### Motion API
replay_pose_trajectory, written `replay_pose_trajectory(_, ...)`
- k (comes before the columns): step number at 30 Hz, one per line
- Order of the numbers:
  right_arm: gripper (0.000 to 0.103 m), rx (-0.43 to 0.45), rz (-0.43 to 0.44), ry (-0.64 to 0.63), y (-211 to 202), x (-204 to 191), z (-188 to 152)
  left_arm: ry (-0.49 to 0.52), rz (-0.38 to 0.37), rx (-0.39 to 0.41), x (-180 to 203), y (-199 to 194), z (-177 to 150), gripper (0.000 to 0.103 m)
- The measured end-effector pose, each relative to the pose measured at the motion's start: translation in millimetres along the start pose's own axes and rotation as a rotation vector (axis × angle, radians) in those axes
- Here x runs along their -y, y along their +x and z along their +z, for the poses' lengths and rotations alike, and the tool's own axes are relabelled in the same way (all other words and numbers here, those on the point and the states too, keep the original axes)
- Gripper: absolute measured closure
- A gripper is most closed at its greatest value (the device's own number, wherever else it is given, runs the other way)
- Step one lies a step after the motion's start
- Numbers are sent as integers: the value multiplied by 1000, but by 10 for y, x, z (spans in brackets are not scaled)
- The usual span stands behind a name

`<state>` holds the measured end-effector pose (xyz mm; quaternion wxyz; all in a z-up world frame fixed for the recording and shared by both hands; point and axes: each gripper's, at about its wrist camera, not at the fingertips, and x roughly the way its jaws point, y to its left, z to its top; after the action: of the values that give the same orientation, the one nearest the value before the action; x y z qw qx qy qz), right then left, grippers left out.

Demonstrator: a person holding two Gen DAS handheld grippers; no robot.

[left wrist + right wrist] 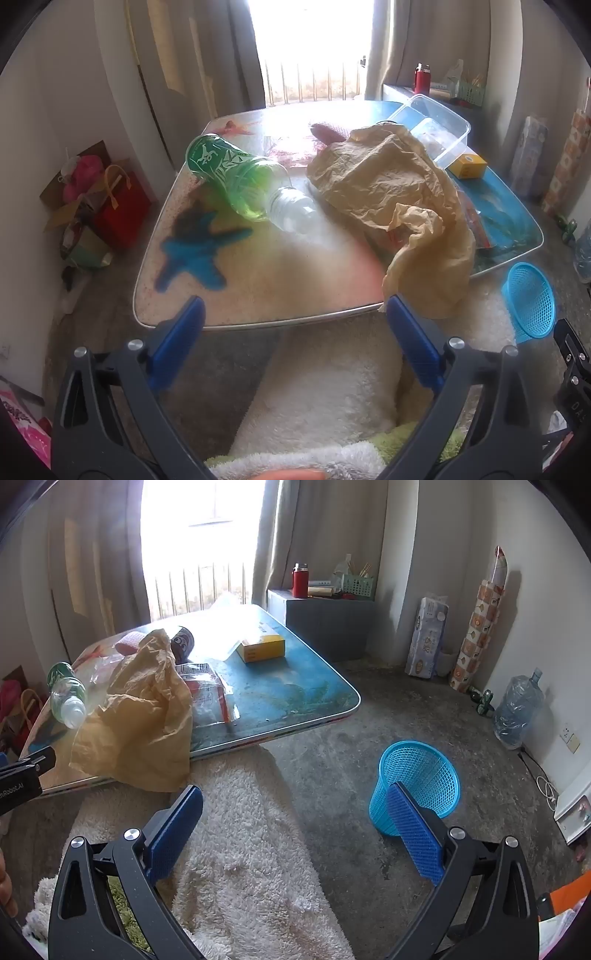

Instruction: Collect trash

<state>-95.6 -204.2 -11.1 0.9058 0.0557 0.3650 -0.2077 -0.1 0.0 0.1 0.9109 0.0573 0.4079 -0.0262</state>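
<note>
Blue mesh basket (417, 782) stood empty on the floor; nothing was collected. Bottle (243, 181) and crumpled paper (391, 192) remained on the table (258, 295), and I held both left gripper (295, 343) and right gripper (295, 834) wide open, empty.

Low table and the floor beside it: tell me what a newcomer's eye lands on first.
A big crumpled brown paper bag sprawls across the table, drooping over its near edge. Left of it a plastic bottle with a green label lies on its side, cap toward the camera. On the floor right of the table stands a bright blue mesh basket; both the left gripper and right gripper are open and empty.
</note>
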Motion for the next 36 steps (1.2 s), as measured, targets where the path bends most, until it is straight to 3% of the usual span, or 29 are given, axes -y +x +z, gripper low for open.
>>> replay_pose_trajectory(36, 6, 9, -1, 1, -19, 12, 33, 11, 1, -4, 46, 12, 5, 8)
